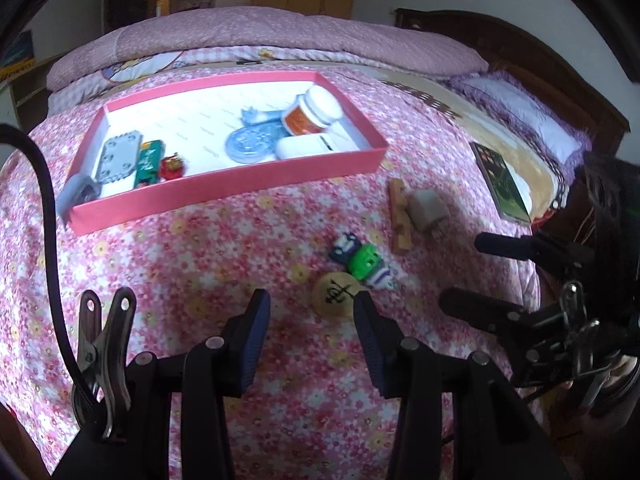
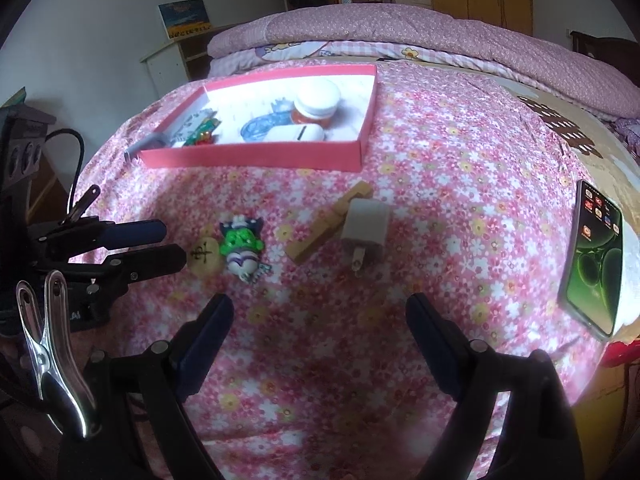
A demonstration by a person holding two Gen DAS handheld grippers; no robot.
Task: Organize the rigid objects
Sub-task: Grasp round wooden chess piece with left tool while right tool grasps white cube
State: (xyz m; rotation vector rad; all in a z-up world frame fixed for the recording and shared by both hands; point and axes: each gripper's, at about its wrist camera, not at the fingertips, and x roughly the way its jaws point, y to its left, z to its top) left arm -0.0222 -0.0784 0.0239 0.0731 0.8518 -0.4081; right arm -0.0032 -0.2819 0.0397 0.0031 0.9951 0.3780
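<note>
- The pink box (image 1: pixel 224 196) sits on a flowered bedspread (image 1: pixel 200 264) and serves as the landmark for everything here.
- Inside the pink box lie a white-capped bottle with an orange label (image 1: pixel 310 114), a white case (image 1: pixel 304 147), a round blue piece (image 1: pixel 250 144), a green pack (image 1: pixel 149 162), a small red item (image 1: pixel 173 166) and a grey studded plate (image 1: pixel 118 156).
- A grey clip (image 1: pixel 76 194) hangs over the box's near left corner.
- On the bedspread in front of the box, toward its right end, a wooden block (image 2: pixel 330 222) touches a white charger plug (image 2: pixel 366 230).
- Nearer than those, still in front of the box, a green and white toy figure (image 2: pixel 242 246) lies against a round wooden chess piece (image 2: pixel 205 258).
- A phone (image 2: pixel 596 256) with a lit screen lies well to the right of the box.
- The left gripper (image 1: pixel 312 312) hovers over the bedspread in front of the box, jaws partly apart with nothing between them; its right fingertip (image 1: pixel 362 308) overlaps the chess piece in view, and contact cannot be told.
- The right gripper (image 2: pixel 320 312) hovers nearer than the charger plug, jaws wide apart and empty.
</note>
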